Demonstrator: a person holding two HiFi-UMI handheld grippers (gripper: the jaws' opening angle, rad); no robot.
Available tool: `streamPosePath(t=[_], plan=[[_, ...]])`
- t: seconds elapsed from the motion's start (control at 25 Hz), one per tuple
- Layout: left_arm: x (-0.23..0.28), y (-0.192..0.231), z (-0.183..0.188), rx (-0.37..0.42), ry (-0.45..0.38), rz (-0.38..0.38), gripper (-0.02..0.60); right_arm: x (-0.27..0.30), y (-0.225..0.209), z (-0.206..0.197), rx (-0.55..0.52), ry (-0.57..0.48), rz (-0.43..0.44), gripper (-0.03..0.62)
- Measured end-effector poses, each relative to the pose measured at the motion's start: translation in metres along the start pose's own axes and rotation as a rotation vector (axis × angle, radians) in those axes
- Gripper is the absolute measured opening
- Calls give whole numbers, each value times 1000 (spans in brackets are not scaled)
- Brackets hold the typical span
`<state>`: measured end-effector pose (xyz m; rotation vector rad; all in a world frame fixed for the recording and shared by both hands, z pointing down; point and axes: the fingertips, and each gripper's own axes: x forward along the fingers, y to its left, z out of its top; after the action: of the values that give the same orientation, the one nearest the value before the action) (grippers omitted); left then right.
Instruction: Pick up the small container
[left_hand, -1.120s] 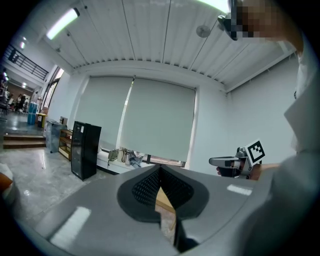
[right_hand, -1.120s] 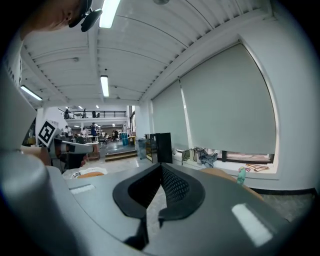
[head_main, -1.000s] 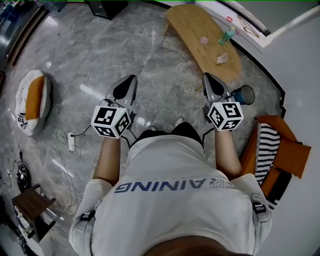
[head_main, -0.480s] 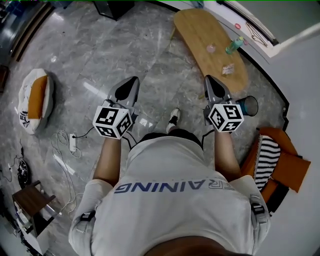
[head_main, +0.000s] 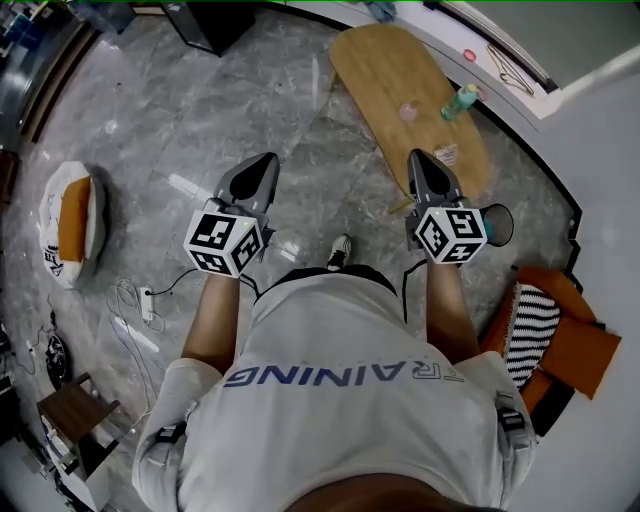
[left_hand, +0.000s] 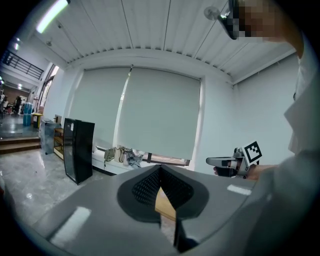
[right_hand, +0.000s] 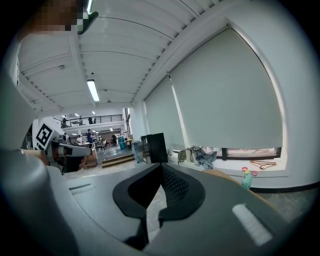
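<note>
1. Cushion (head_main: 68, 222) and power strip (head_main: 145, 297) lie on the floor at the frame's left edge. They are well apart from both grippers and have no part in the task.
2. The left gripper (head_main: 264, 160), left of centre, points toward the top of the frame over bare floor. In the left gripper view its jaws meet at the tips with nothing between them (left_hand: 160, 168); only a sliver of wood shows through the gap below. It looks carried along rather than aimed at anything.
3. The right gripper (head_main: 418, 156), right of centre, is likewise closed and empty, and its own view shows the tips together (right_hand: 161, 166). In the head view its nose overlaps the near end of the wooden table (head_main: 375, 70), so it is probably the one meant to reach. It would have to open first.
4. The small container (head_main: 408, 110), a pale pinkish thing, stands untouched on the tabletop in the upper right. The green bottle (head_main: 458, 98) stands apart to its right, and a packet (head_main: 446, 153) lies nearer the person.
5. A dark bin (head_main: 496, 222) sits just right of the right gripper, with an orange and striped seat (head_main: 552, 330) at the lower right, both off the reaching line.
</note>
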<state>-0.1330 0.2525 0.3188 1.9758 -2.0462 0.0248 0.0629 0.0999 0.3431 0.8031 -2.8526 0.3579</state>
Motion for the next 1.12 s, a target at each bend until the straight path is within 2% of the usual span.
streamPosePath(t=[0.28,0.52,0.8,1.12], plan=[[73,-33,14,35,21,-40,0,6,-84,11,50,-19,-62,14],[117,-57,24,78,30,-120,0,3,-121,13,81,-36,-115,14],[172,-58,33,97,32,-200,0,7,-161,21,91,-70,-203,14],[259,-50,38,80,61,-331,0,28,-210,22,106,-42,-339,14]])
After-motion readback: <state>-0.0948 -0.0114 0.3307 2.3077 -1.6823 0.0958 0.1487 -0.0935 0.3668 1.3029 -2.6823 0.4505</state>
